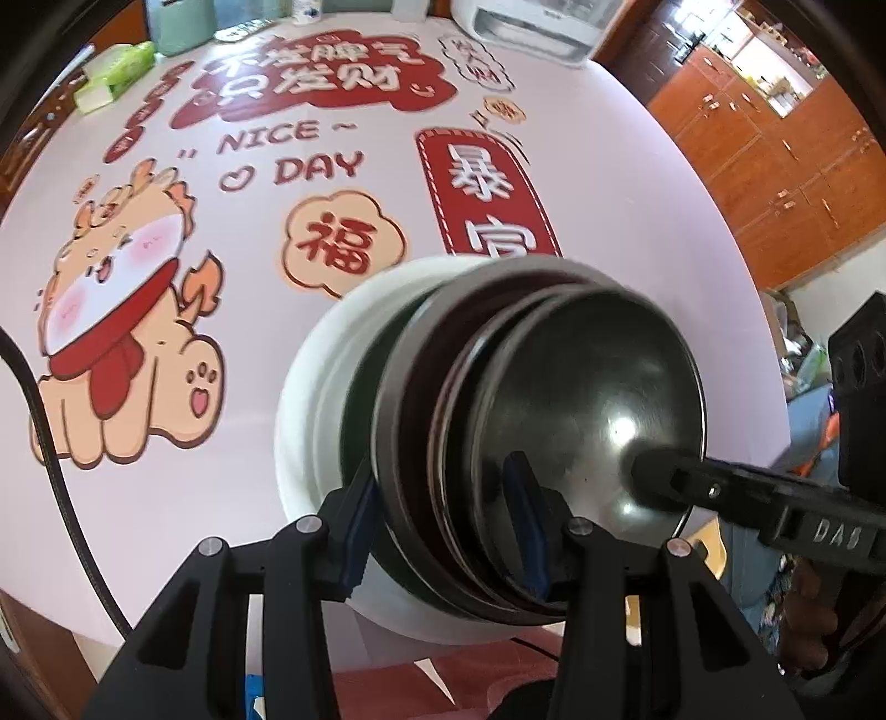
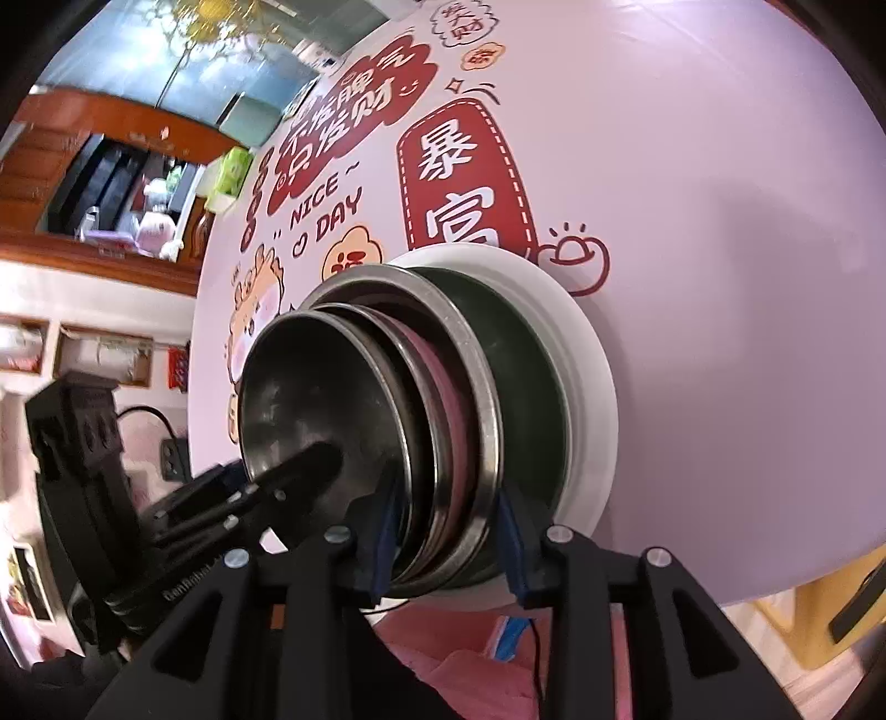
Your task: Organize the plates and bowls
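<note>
A nested stack stands near the front edge of the table. Its base is a white plate (image 1: 315,387) (image 2: 587,376), holding a dark green bowl (image 2: 531,354), a wide steel dish (image 1: 398,360) (image 2: 476,376), a pink dish (image 2: 443,399) and a top steel bowl (image 1: 598,376) (image 2: 310,382). My left gripper (image 1: 443,526) is shut across the near rims, one pad outside the wide dish, the other inside the top bowl. From the opposite side my right gripper (image 2: 448,531) clamps the same rims. Each view shows the other gripper's finger (image 1: 664,482) (image 2: 299,476) reaching into the top bowl.
The round table (image 1: 637,221) wears a pale pink cloth with red lettering and a cartoon dragon. A green tissue pack (image 1: 119,66) and a white appliance (image 1: 531,27) sit at its far side. Wooden cabinets (image 1: 775,138) stand beyond. A black cable (image 1: 50,443) crosses the left.
</note>
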The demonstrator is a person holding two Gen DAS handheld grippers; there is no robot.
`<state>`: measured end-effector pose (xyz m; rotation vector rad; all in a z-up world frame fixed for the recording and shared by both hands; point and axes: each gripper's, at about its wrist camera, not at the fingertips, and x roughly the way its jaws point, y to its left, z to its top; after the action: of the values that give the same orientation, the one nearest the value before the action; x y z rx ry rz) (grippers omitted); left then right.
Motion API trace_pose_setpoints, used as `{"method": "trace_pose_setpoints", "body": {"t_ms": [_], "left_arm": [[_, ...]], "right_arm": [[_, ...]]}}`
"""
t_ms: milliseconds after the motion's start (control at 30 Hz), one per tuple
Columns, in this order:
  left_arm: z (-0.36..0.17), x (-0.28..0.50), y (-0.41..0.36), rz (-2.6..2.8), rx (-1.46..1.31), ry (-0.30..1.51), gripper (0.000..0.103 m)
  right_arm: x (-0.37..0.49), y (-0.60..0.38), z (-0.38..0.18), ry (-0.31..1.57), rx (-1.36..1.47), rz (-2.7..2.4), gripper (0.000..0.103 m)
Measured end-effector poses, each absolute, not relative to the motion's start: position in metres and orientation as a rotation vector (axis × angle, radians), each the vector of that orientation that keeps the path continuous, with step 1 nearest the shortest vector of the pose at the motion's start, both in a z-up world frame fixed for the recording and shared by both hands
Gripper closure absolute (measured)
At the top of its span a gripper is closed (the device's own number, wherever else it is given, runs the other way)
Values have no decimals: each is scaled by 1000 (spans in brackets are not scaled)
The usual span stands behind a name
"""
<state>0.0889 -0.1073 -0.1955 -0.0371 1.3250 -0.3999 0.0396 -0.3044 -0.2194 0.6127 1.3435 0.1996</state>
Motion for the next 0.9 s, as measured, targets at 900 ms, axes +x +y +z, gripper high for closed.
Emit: {"method": "trace_pose_setpoints", "body": {"t_ms": [900], "left_arm": [[-126, 56, -75, -277, -154, 1050, 39]], "right_arm": [[16, -304, -173, 1086, 457, 139, 36]]}}
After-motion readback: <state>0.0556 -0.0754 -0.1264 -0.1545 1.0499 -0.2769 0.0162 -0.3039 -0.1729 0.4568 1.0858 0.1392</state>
